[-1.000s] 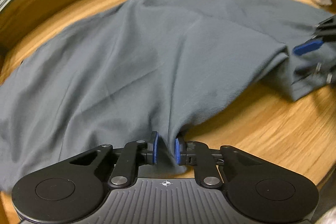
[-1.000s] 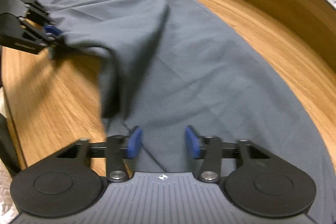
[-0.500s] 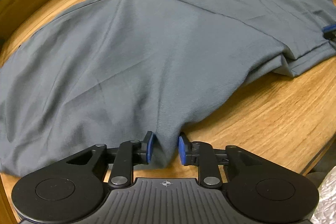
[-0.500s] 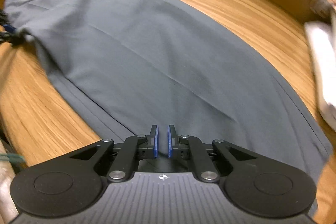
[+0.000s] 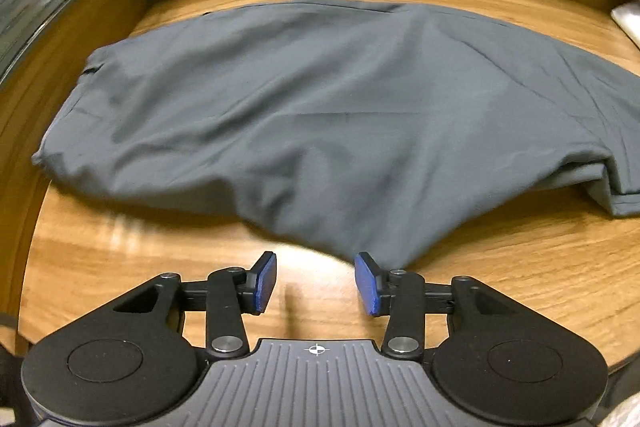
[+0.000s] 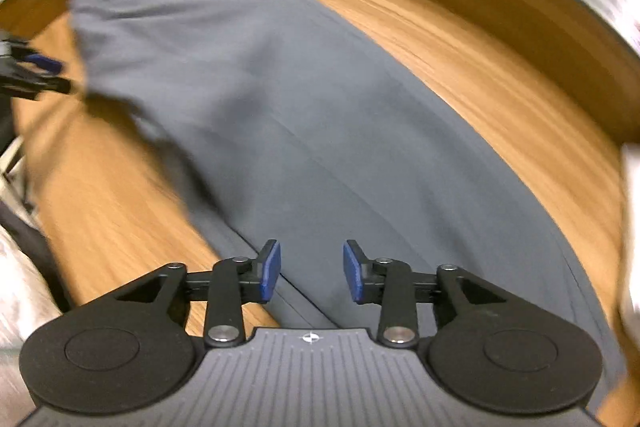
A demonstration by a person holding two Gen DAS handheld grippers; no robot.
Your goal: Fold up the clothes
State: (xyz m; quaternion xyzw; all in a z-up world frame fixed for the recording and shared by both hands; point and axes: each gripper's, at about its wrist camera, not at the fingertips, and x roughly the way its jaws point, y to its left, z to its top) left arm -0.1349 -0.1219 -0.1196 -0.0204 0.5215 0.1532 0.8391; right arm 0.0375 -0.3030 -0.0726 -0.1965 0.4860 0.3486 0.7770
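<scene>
As a grey garment lies folded over on the wooden desk, the left claw sits just short of its near edge, its 2 blue pads spread wide with only bare wood between them. The right claw hovers over the cloth's other end, pads likewise wide apart and gripping nothing, with doubled layers showing beneath its left pad. From the right wrist view, the left claw appears blurred beside the garment's far corner. A pale object rests at the desk's right edge, too blurred to identify.
</scene>
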